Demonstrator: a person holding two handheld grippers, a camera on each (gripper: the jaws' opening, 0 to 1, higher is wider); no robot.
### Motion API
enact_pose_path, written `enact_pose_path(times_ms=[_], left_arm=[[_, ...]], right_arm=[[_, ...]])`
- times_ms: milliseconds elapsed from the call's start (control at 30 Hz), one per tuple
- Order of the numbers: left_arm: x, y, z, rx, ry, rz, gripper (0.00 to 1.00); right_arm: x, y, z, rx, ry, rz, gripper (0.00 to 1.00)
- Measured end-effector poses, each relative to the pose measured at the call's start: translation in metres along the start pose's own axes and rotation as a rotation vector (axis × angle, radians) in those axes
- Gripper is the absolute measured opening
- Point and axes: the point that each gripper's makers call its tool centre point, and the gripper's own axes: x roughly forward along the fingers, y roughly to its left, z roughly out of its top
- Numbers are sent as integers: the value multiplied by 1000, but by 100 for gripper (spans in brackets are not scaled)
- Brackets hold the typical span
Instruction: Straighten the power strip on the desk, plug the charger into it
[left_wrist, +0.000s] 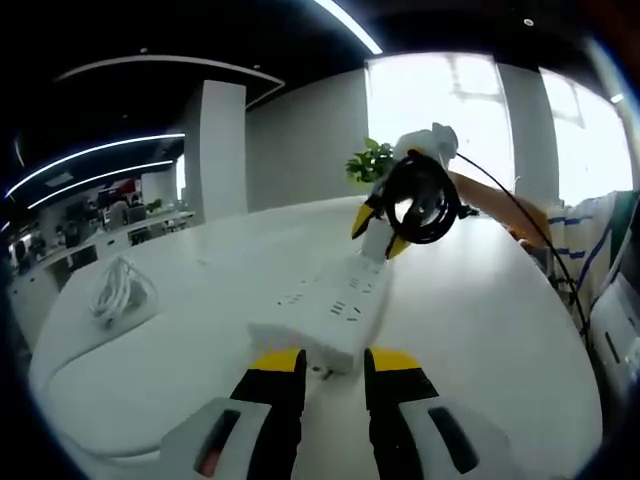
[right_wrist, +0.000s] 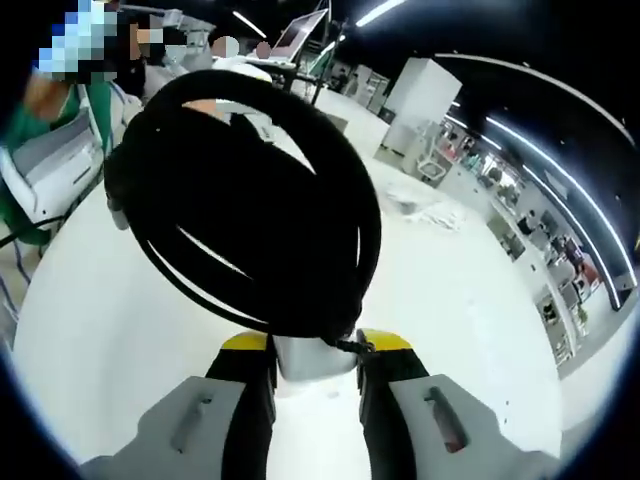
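A white power strip (left_wrist: 335, 305) lies on the round white table (left_wrist: 480, 330), running away from me. Its near end sits between the yellow tips of my left gripper (left_wrist: 335, 362), which is shut on it. Above the strip's far end, my right gripper (left_wrist: 381, 234) holds a white charger (left_wrist: 376, 242) with a coil of black cable (left_wrist: 420, 195) hanging off it. In the right gripper view, the charger body (right_wrist: 315, 358) is clamped between the jaws of my right gripper (right_wrist: 315, 345), and the black cable coil (right_wrist: 300, 290) looms in front.
A bundled white cable (left_wrist: 120, 290) lies on the table's left side, seen as the white cable (right_wrist: 425, 208) farther off. A potted plant (left_wrist: 370, 160) stands at the far edge. A person's striped sleeve (left_wrist: 590, 230) is at the right. A laptop (right_wrist: 300, 35) stands beyond.
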Motion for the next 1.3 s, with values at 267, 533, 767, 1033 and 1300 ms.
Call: enact_pose_path(times_ms=[267,533,767,1033,1300], left_arm=[[0,-2,-1,1,-1,2,23],[0,-3,-2,1,0,4,23],[1,-1,-4,-2,3,8,23],[3,0,-6,-3,4,17,23],[3,1,-6,-14,-7,21,23]], right_arm=[[-3,-2,4,10,-48,-64,31],[-12,-4,3,69,-98,-120,30],[-20,-6,2,123,-144,-184,32],[-24,-8,0,178,-227,-240,32],[-31,-9,-1,225,-277,-260,33]])
